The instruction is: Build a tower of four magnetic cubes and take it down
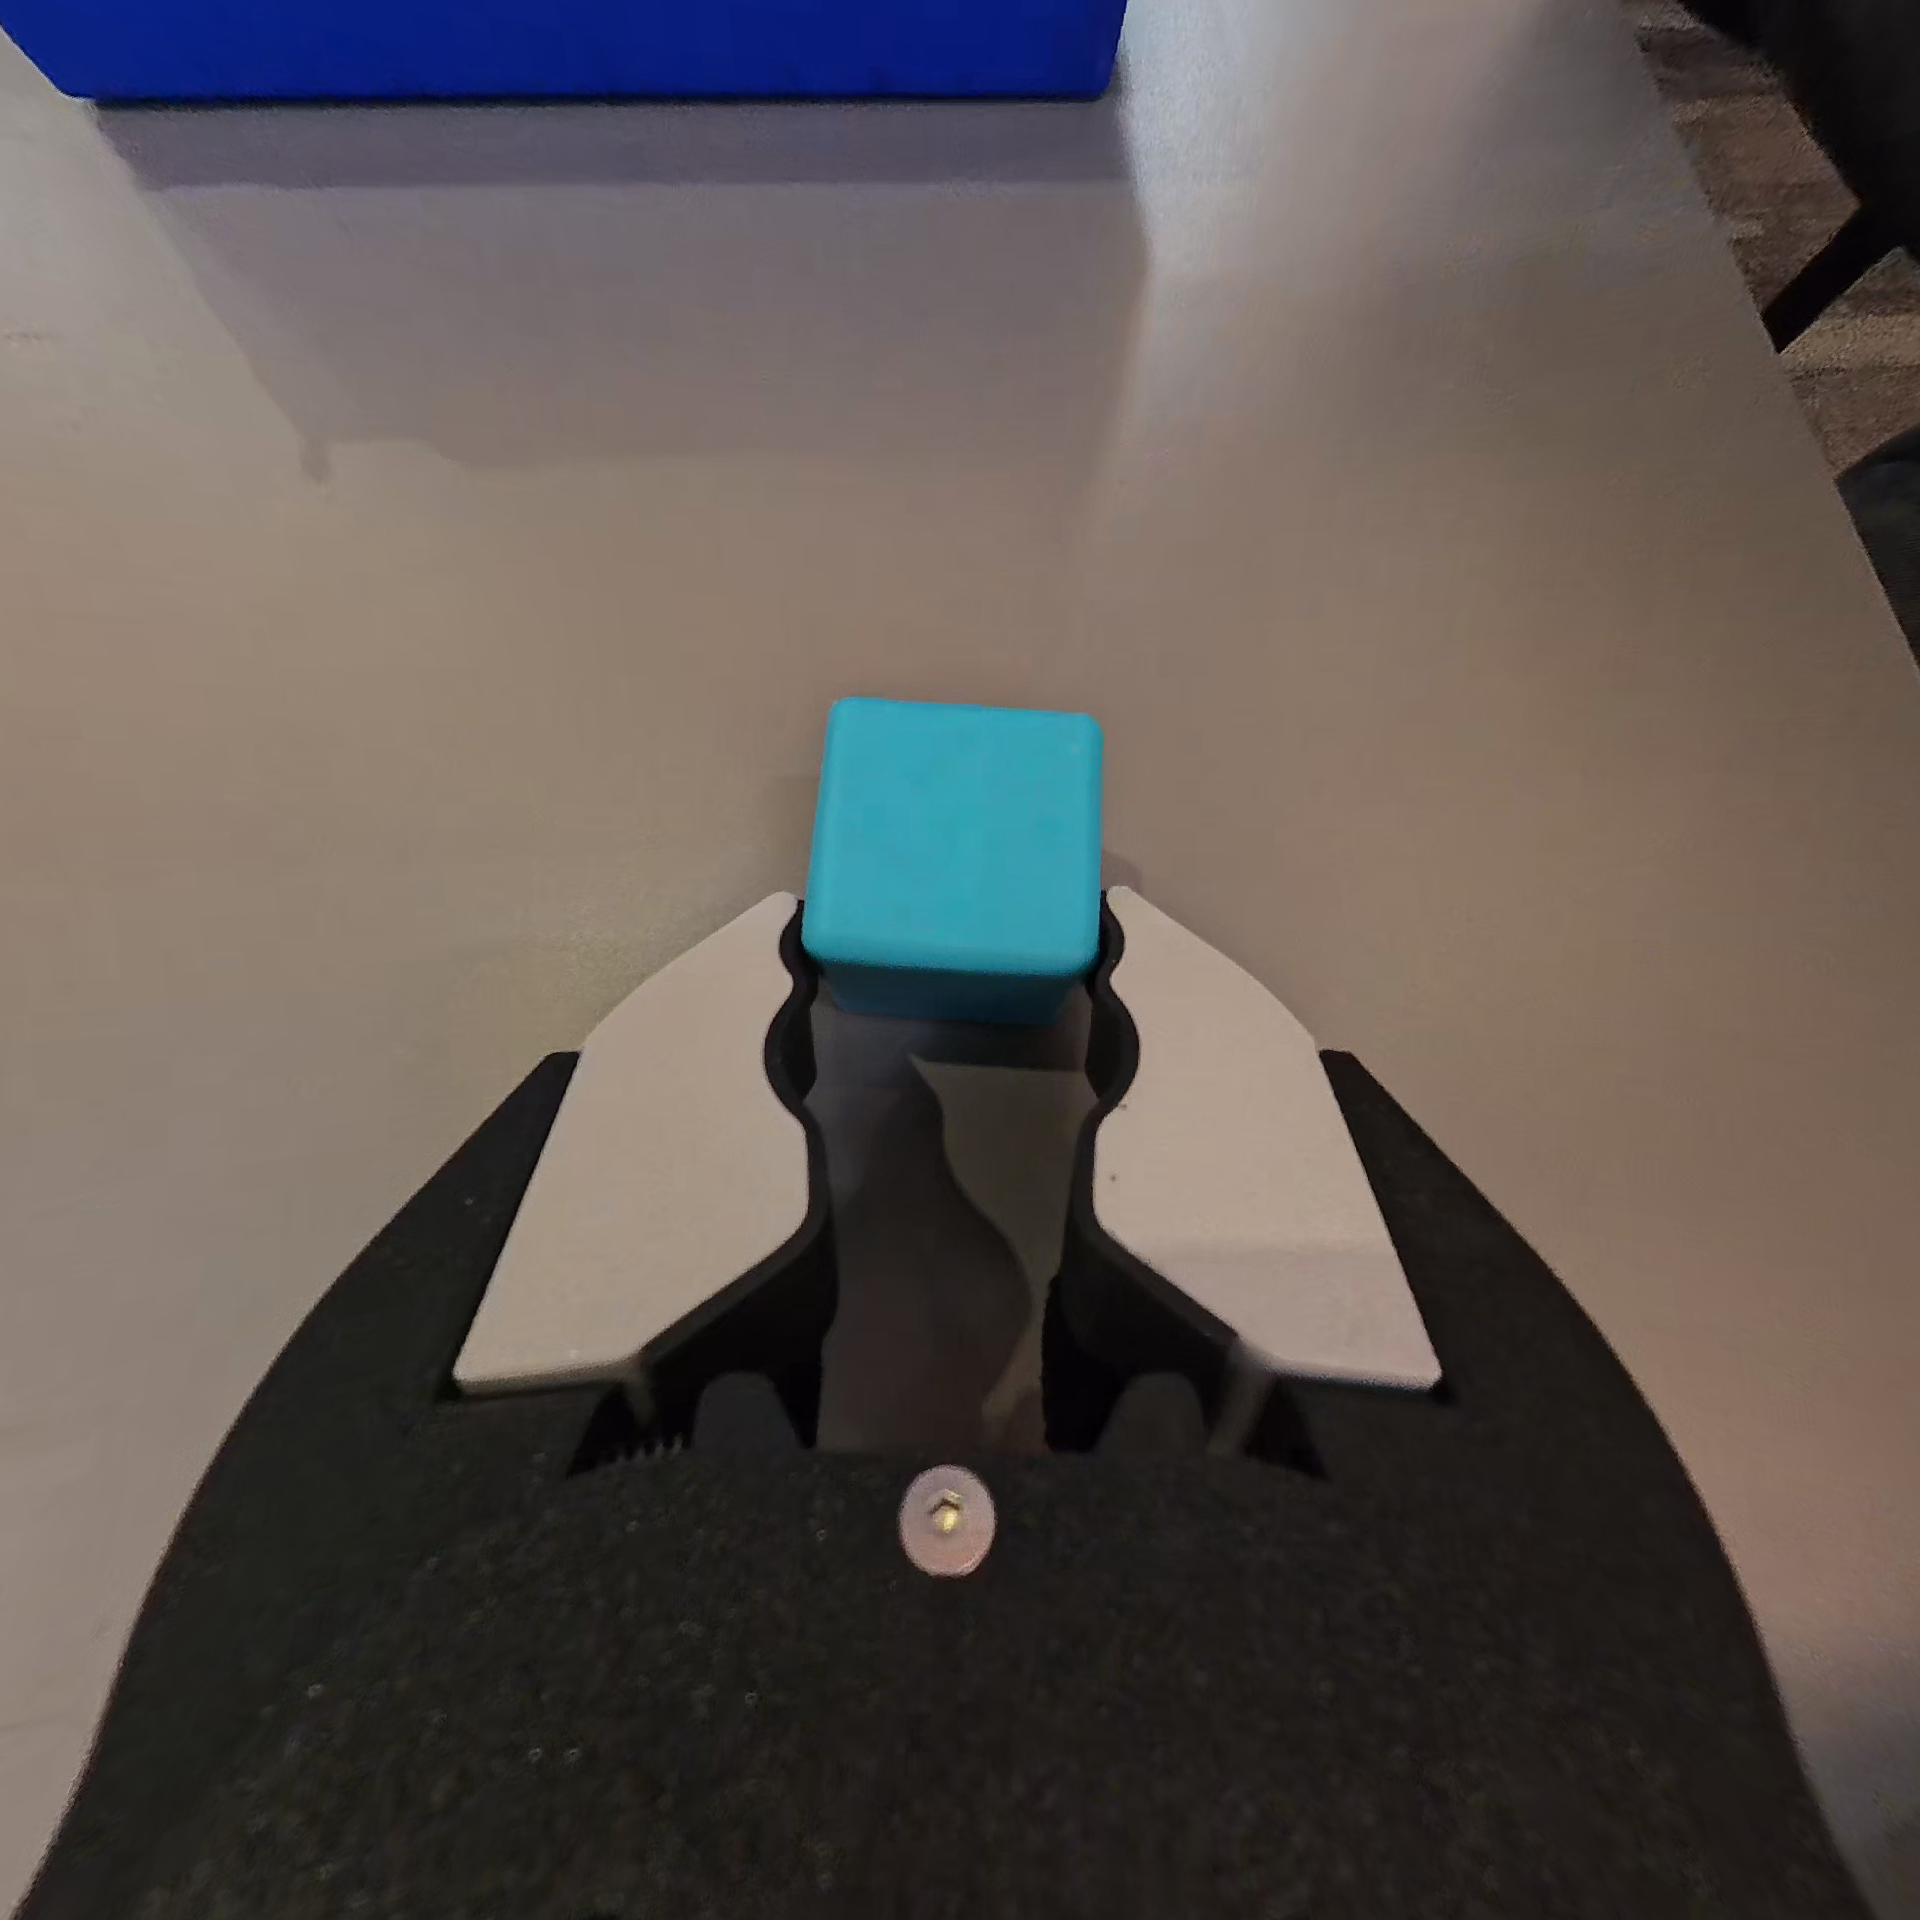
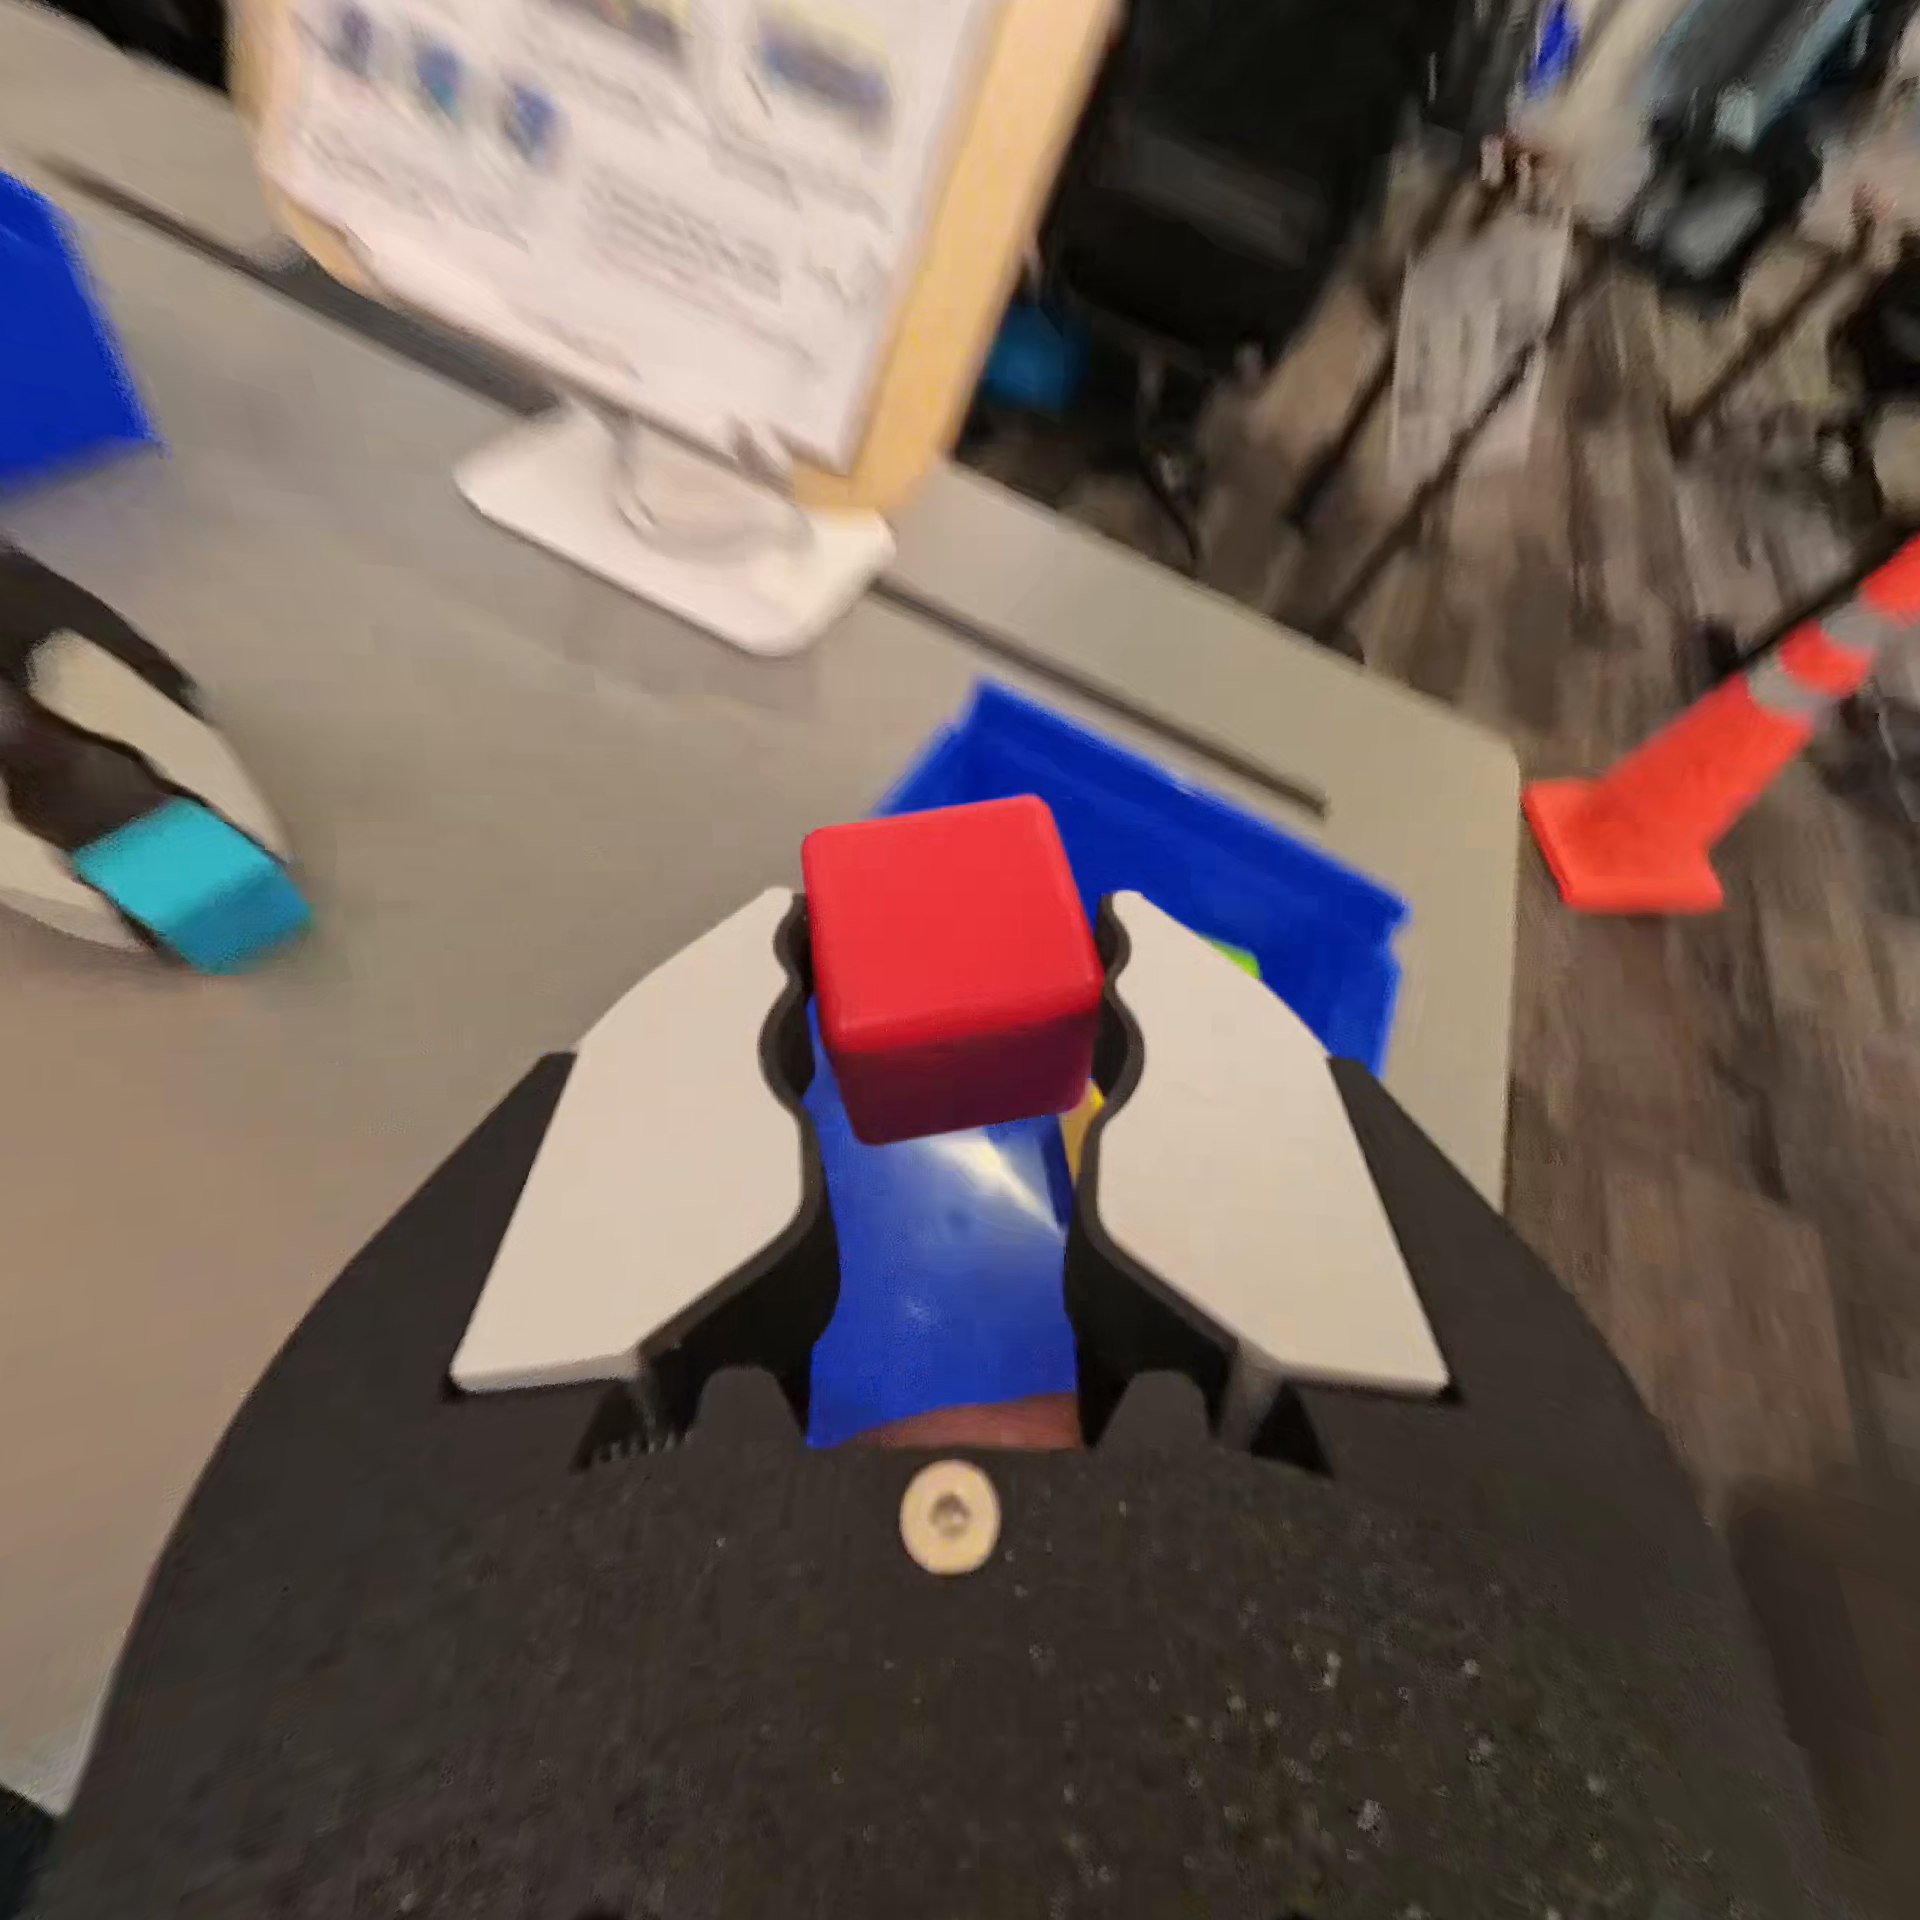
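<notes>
A teal cube [image 1: 951, 847] sits at frame centre, pinched between the left gripper's [image 1: 951, 940] fingertips above the bare grey table [image 1: 520, 623], seemingly carried toward a stacking spot. In the right wrist view a red cube [image 2: 951, 961] is clamped the same way by the right gripper [image 2: 951, 987], directly over a blue bin [image 2: 1195, 852] where yellow and green pieces peek out. Another blue container [image 1: 582, 47] lines the top edge.
</notes>
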A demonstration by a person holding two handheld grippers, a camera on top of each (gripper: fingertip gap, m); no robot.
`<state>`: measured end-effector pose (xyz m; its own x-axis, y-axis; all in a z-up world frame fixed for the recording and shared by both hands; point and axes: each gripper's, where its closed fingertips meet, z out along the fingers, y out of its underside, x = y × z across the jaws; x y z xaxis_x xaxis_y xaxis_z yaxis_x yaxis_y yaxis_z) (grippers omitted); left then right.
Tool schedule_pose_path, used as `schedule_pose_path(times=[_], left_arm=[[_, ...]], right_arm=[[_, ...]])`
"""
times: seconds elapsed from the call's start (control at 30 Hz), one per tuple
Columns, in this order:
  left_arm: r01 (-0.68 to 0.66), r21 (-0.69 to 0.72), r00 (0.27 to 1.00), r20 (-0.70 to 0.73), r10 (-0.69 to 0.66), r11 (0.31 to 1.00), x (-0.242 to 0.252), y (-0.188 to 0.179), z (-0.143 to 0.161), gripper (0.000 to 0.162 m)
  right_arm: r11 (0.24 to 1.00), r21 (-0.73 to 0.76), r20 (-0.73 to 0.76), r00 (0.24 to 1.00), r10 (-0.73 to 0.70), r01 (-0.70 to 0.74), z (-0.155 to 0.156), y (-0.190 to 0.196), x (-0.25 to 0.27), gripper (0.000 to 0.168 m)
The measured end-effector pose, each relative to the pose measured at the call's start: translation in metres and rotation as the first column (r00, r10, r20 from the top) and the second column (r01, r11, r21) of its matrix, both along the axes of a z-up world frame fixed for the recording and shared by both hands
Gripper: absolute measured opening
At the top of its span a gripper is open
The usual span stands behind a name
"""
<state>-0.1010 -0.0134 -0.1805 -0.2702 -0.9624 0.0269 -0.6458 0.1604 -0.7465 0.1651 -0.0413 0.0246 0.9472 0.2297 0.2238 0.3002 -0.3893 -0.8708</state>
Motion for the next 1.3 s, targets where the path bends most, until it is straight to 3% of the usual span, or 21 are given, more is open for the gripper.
schedule_pose_path(times=[0.13, 0.3, 0.43, 0.67, 0.73, 0.83, 0.93, 1.0, 1.07, 1.13, 1.17, 1.23, 1.3], left_arm=[[0.002, 0.001, 1.000, 0.000, -0.002, 1.000, 0.000, 0.000, 0.000, 0.049], [0.002, 0.000, 1.000, -0.001, -0.002, 1.000, 0.000, 0.000, 0.000, 0.049], [0.003, 0.001, 1.000, 0.000, -0.003, 1.000, 0.000, -0.001, 0.000, 0.049], [0.002, 0.007, 1.000, 0.001, -0.002, 1.000, 0.000, -0.001, 0.000, 0.049], [0.002, 0.008, 1.000, 0.001, -0.002, 1.000, 0.000, 0.000, 0.000, 0.049], [0.001, 0.008, 1.000, 0.001, -0.001, 1.000, 0.000, 0.000, 0.000, 0.049], [-0.001, 0.009, 1.000, 0.001, 0.001, 1.000, 0.000, 0.000, 0.000, 0.049], [-0.006, 0.008, 1.000, 0.001, 0.006, 1.000, 0.000, 0.000, 0.000, 0.049], [-0.009, 0.006, 1.000, 0.000, 0.009, 1.000, 0.001, 0.001, 0.000, 0.049], [-0.015, 0.005, 1.000, 0.000, 0.015, 1.000, 0.001, 0.001, 0.000, 0.049], [-0.017, 0.007, 1.000, 0.000, 0.017, 1.000, 0.000, 0.001, 0.000, 0.049], [-0.027, 0.015, 1.000, -0.007, 0.027, 1.000, -0.003, 0.001, 0.000, 0.052], [-0.045, -0.008, 0.999, 0.023, 0.045, 0.999, -0.006, -0.003, 0.008, 0.068]], right_arm=[[0.942, -0.320, 0.012, 0.995, -0.104, 0.102, -0.082, -0.009, 0.047, 0.052], [0.752, -0.628, 0.217, 0.973, -0.080, 0.202, -0.163, -0.029, 0.077, 0.052], [0.631, -0.738, 0.309, 0.951, 0.002, 0.239, -0.188, -0.037, 0.082, 0.052], [0.547, -0.784, 0.368, 0.929, 0.029, 0.294, -0.203, -0.035, 0.091, 0.052], [0.591, -0.755, 0.367, 0.930, 0.019, 0.285, -0.202, -0.029, 0.090, 0.053], [0.716, -0.645, 0.331, 0.942, -0.054, 0.268, -0.186, -0.021, 0.086, 0.062], [0.913, -0.314, 0.251, 0.950, -0.185, 0.261, -0.130, -0.015, 0.067, 0.059], [0.984, -0.037, 0.040, 0.984, -0.172, 0.174, -0.091, -0.025, 0.019, 0.054], [0.992, 0.122, -0.260, 0.965, 0.018, 0.015, -0.083, -0.049, -0.055, 0.054], [0.968, 0.224, -0.521, 0.825, 0.219, -0.116, -0.095, -0.079, -0.126, 0.049], [0.960, 0.242, -0.579, 0.773, 0.261, -0.143, -0.107, -0.091, -0.151, 0.052], [0.952, 0.234, -0.599, 0.742, 0.303, -0.199, -0.119, -0.108, -0.184, 0.053], [0.922, 0.266, -0.493, 0.782, 0.382, -0.282, -0.106, -0.119, -0.203, 0.054]])
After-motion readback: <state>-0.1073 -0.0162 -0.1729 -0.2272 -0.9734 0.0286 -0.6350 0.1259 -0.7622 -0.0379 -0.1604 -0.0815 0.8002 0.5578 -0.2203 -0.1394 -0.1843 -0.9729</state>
